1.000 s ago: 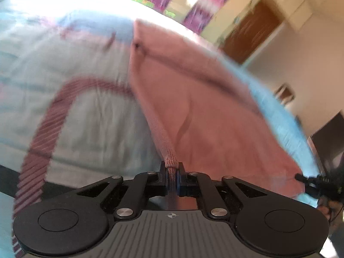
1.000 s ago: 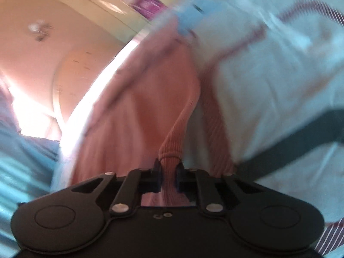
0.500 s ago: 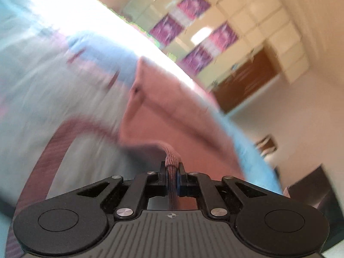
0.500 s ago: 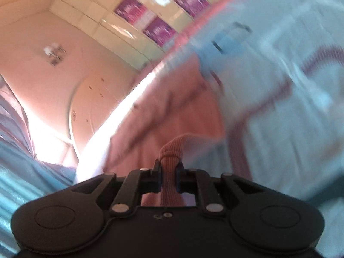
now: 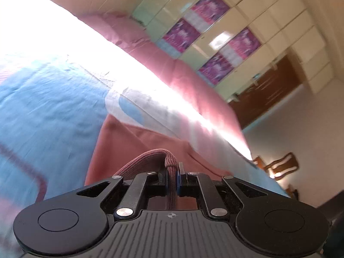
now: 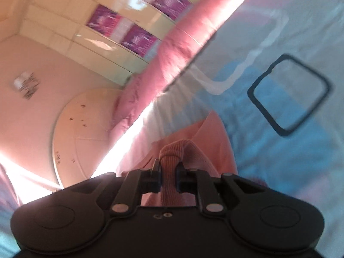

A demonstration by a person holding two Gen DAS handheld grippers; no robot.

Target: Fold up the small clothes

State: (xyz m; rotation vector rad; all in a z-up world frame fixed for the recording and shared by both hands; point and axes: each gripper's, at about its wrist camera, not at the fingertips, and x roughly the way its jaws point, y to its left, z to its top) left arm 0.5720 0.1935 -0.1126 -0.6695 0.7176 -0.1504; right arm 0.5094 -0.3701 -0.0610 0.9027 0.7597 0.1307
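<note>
Cupboards with purple posters (image 5: 217, 6) are seen behind a bed (image 5: 47, 99). On it, the pink garment (image 5: 133, 142) is spread; its ribbed hem is pinched by the left gripper (image 5: 172, 181), likewise by the right gripper (image 6: 168, 177).

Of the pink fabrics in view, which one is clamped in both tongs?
The ribbed-hemmed pink garment lying on the blue bedsheet: left tongs and right tongs each pinch its knit band. The pink bedding behind lies untouched.
</note>
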